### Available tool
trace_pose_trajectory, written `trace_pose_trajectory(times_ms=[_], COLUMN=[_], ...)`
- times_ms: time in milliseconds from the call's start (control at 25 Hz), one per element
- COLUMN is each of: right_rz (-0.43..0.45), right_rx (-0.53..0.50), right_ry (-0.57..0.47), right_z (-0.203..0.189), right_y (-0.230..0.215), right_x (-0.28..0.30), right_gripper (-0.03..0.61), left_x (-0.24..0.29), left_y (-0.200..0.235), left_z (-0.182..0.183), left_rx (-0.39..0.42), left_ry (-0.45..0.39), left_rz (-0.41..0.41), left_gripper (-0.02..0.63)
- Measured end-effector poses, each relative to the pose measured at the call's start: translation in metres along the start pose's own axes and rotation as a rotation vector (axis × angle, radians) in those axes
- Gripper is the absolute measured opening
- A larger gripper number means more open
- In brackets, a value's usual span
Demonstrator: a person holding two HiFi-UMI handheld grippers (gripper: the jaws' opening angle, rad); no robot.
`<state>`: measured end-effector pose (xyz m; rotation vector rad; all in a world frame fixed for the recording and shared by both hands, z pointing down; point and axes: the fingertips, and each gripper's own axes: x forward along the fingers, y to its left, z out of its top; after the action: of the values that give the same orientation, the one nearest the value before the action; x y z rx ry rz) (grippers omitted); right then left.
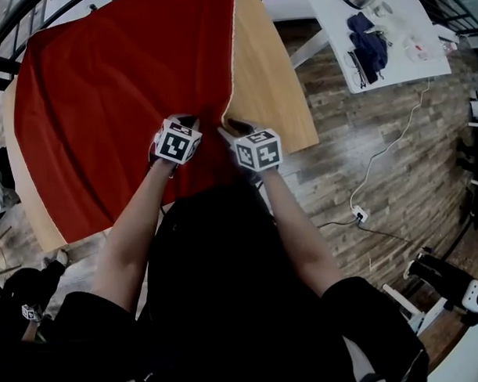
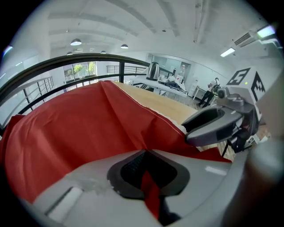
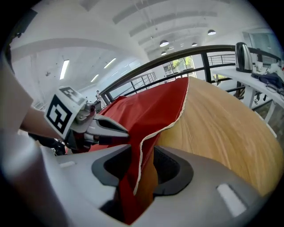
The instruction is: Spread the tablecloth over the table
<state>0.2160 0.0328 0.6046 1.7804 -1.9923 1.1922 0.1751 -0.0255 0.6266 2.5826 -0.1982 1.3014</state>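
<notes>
Left gripper (image 2: 148, 174) fingers (image 2: 130, 166) clamp tablecloth (image 2: 80, 128), right gripper (image 3: 142, 170) parted

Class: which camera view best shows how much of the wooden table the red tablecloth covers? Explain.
The head view: it takes in nearly the whole tablecloth and the table left bare at right. The left gripper view shows rumpled folds; the right gripper view, its white-edged hem beside bare wood.

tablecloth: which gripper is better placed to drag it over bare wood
Probably the right gripper: the hem of the cloth hangs between its open jaws, beside bare table. The left gripper is shut on cloth farther in.
</notes>
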Motion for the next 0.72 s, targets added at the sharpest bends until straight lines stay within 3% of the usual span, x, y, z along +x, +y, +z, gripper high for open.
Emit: trace_pose_trajectory(times_ms=[80, 160, 200, 360, 520, 720], right_rz=[-0.013, -0.008, 0.004, 0.022, 0.006, -0.056], right_rx=[0.014, 0.009, 0.006, 0.013, -0.021, -0.013], right_ry=[0.039, 0.08, 0.091, 0.049, -0.002, 0.026], right_z=[-0.003, -0.008, -0.01, 0.002, 0.019, 0.01], right_y=[-0.004, 0.0, 0.004, -0.001, -0.02, -0.075], right_x=[0.01, 0.019, 0.023, 0.009, -0.03, -0.068], right_gripper=[0.152, 0.03, 0.016, 0.012, 0.012, 0.012], left_x=[0.005, 0.004, 0.003, -0.006, -0.027, -0.05], left_y=[-0.003, -0.002, 0.0, 0.004, -0.005, -0.014], left_z=[-0.001, -0.003, -0.004, 0.005, 0.032, 0.042], left_rx=[-0.012, -0.018, -0.021, -0.049, -0.106, -0.175], left_ry=[0.001, -0.001, -0.002, -0.058, -0.188, -0.27], left_rz=[-0.006, -0.013, -0.014, -0.004, -0.002, 0.033], left_gripper=[0.012, 0.012, 0.012, 0.02, 0.152, 0.121])
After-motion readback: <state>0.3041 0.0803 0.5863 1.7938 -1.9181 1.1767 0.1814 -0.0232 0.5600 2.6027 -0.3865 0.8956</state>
